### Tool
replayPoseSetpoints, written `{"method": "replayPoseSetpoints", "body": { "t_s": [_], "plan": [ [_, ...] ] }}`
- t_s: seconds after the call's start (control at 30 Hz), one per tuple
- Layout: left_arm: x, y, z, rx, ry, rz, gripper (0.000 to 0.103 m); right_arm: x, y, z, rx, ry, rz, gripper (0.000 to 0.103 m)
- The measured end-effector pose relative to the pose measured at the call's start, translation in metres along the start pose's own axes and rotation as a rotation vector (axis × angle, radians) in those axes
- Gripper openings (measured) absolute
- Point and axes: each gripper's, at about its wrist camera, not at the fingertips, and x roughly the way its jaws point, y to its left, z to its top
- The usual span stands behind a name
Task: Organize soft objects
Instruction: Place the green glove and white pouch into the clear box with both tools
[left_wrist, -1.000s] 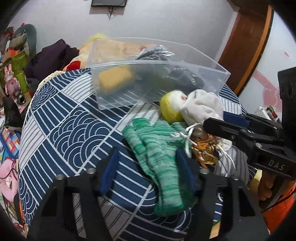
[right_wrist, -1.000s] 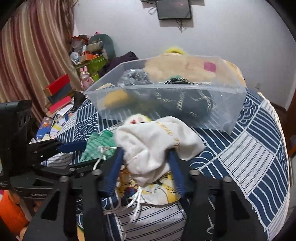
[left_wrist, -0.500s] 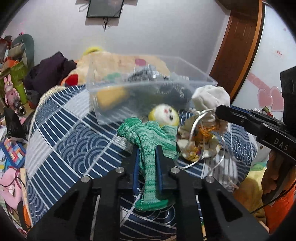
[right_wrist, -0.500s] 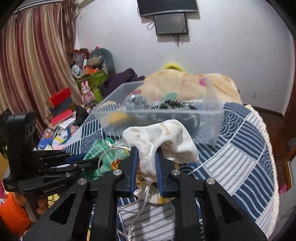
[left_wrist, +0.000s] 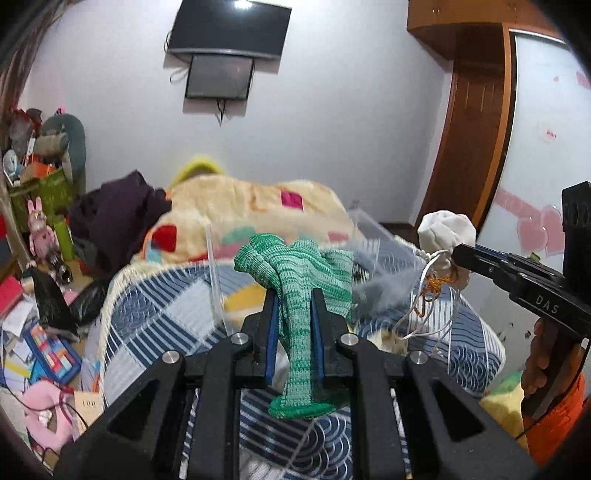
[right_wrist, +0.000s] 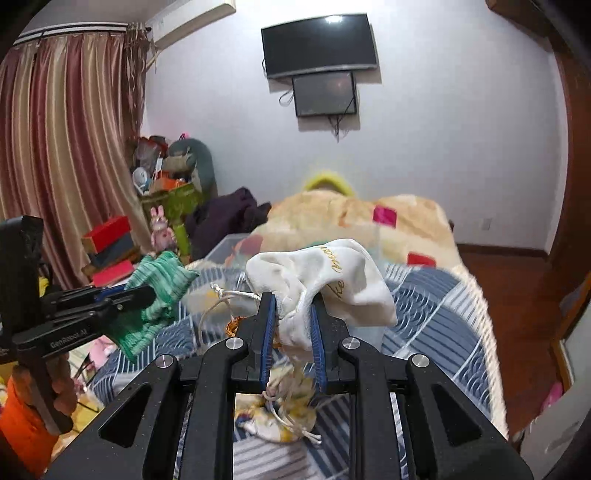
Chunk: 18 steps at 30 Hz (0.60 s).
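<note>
Green knit glove (left_wrist: 295, 314) pinched, dangling; white drawstring pouch (right_wrist: 325, 284) pinched, held aloft.

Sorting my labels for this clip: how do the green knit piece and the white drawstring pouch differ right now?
The green knit piece is striped and ribbed; the white pouch is plain smooth cloth with gold lettering. The pouch trails loose white cords; the knit piece has none. The left claw pinches the knit piece, the right claw the pouch. Both are soft, clamped mid-body and lifted off the blue patterned bedspread.
</note>
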Motion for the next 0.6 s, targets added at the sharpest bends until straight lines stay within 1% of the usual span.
{"method": "replayPoseSetpoints", "body": {
  "t_s": [0.13, 0.27, 0.47, 0.6],
  "plan": [
    [0.002, 0.002, 0.02, 0.007, -0.047, 0.023, 0.016, 0.002, -0.001, 0.02, -0.016, -0.051, -0.021, 0.017],
    [0.013, 0.006, 0.034, 0.012, -0.062, 0.049, 0.016, 0.014, 0.004, 0.038, -0.042, -0.081, -0.053, 0.017],
    [0.031, 0.011, 0.047, 0.009, -0.074, 0.073, 0.016, 0.037, 0.007, 0.045, -0.047, -0.077, -0.071, 0.017],
    [0.048, 0.012, 0.048, 0.006, -0.058, 0.098, 0.016, 0.058, 0.008, 0.041, -0.04, -0.036, -0.074, 0.017]
  ]
}}
